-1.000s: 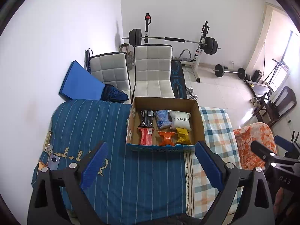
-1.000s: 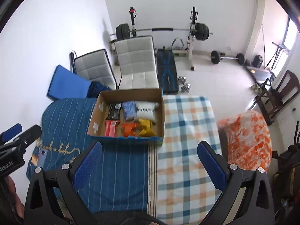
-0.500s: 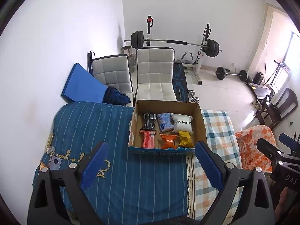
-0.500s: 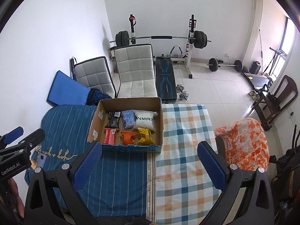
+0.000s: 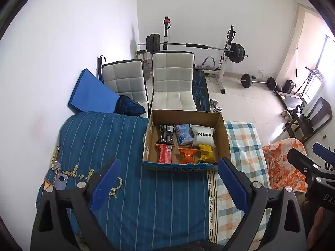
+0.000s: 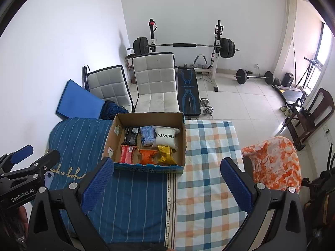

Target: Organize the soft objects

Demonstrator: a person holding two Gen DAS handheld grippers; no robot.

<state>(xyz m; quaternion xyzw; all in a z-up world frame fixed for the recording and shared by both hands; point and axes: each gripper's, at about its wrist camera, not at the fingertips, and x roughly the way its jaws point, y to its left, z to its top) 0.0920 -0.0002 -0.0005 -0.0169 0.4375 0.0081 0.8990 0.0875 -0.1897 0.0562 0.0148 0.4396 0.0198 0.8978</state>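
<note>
An open cardboard box [image 5: 225,138] [image 6: 112,138] sits on the bed ahead of both grippers. It holds several soft packets: a white pouch [image 5: 204,138] [image 6: 166,139], a blue packet [image 5: 184,133], a black one [image 5: 167,133], a red one [image 5: 165,154], an orange one [image 5: 187,154] and a yellow one [image 5: 206,154]. My left gripper [image 5: 168,167] hovers open and empty in front of the box. My right gripper [image 6: 167,165] is also open and empty, a little to the right of it. Each gripper shows at the edge of the other's view.
The bed carries a blue striped cover [image 5: 104,136] and a checked sheet [image 6: 209,146]. A phone [image 5: 60,179] lies at its left edge. Beyond it stand two white chairs [image 5: 171,83], a blue mat [image 5: 92,94] and a barbell rack [image 5: 196,46]. An orange floral cloth [image 6: 274,161] is at the right.
The box sits slightly lower in the right wrist view than a second ago. Both grippers stay open and empty, and the packets have not moved.
</note>
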